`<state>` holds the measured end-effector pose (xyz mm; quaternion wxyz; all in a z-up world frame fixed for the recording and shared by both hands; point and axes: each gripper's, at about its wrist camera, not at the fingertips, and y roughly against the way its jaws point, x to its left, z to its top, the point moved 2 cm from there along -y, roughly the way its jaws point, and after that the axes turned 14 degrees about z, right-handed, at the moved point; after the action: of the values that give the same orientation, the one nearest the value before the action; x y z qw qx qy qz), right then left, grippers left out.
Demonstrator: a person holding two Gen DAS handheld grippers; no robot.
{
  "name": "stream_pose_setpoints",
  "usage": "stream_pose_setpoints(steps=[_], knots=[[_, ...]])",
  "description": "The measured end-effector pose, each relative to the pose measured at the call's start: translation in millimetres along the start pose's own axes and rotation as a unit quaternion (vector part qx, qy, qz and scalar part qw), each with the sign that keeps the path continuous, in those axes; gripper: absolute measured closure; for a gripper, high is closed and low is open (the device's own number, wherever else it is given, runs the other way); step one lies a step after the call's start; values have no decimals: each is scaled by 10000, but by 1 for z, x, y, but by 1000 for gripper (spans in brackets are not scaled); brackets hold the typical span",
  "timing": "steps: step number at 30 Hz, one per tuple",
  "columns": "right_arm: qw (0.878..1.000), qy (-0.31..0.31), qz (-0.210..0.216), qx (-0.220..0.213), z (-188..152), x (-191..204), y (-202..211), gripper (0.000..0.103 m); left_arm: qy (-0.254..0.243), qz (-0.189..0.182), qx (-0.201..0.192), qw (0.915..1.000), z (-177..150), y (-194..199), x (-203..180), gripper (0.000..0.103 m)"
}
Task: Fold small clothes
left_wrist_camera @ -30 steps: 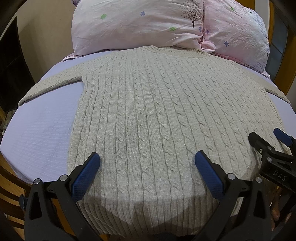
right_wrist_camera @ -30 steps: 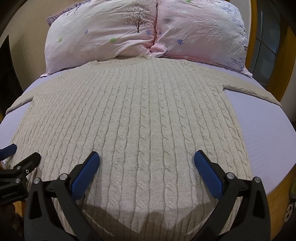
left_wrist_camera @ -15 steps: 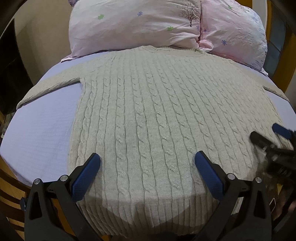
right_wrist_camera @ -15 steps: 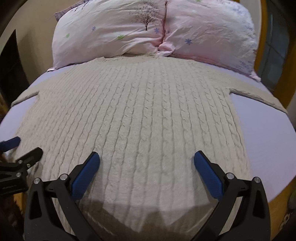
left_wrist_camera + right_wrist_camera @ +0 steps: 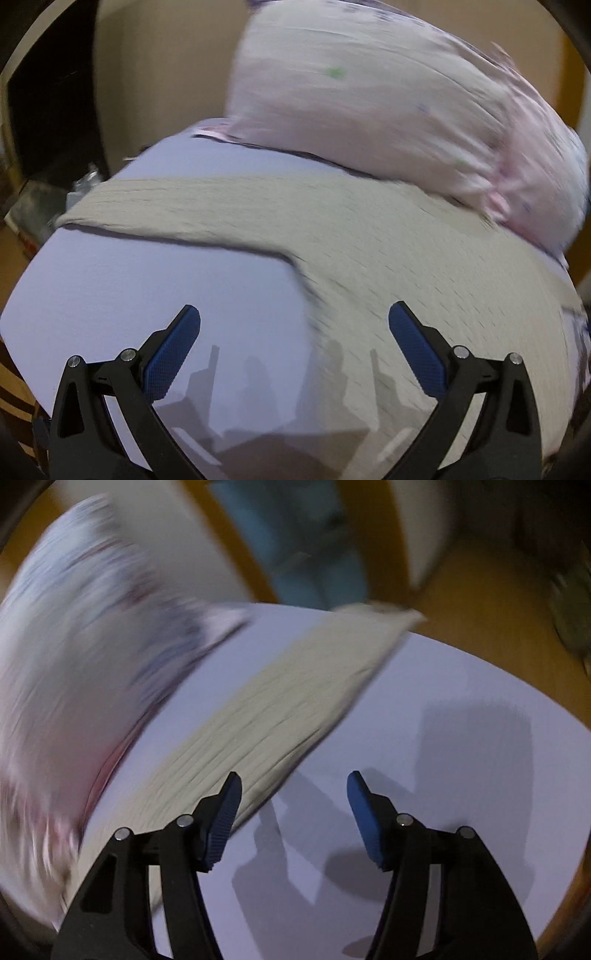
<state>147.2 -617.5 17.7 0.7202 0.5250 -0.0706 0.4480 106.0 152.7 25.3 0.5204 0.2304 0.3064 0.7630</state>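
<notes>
Left tool [image 5: 294, 345] astride sweater [image 5: 406, 266] edge

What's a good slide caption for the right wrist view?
Open right gripper hovering over the lavender bedsheet beside the beige cable-knit sweater sleeve, motion-blurred.

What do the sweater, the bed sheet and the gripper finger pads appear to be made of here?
Sweater: beige knit, probably wool or acrylic; ribbed rows show along its sleeve despite blur.
Bed sheet: pale lilac woven fabric, matte, likely cotton; it lies smooth and takes soft shadows.
Finger pads: blue, finely textured, seemingly rubber or soft plastic, on black, probably plastic arms with metal pins.
</notes>
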Motion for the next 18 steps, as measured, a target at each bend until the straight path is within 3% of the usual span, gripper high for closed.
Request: stream_pose_setpoints(steps=[3,5,6,8,10,12,14,16,18], knots=[[9994,-315,35,-121,22,-8,-11,44,379,191,4,9991,10,-14,27,1],[9982,-513,59,-295,35,-13,-18,48,558,292,19,9980,14,-20,40,1],[9975,-597,42,-374,41,-17,-22,54,699,376,26,9968,16,-24,50,1],[9966,-746,87,-343,56,-26,-33,94,919,460,40,9947,21,-29,65,1],[9967,-604,132,-521,58,-17,-31,95,1210,429,41,9917,25,-34,80,1],[9950,320,275,-900,49,25,-9,95,1549,331,-59,9874,27,-35,95,1],[9852,1261,564,-1019,28,82,8,96,1912,212,-126,9812,31,-39,107,1],[9682,2031,1122,-929,-6,141,24,96,2268,153,-48,9738,35,-47,118,1],[9367,2910,1853,-604,-62,213,39,96,2454,73,53,9694,38,-55,124,1]])
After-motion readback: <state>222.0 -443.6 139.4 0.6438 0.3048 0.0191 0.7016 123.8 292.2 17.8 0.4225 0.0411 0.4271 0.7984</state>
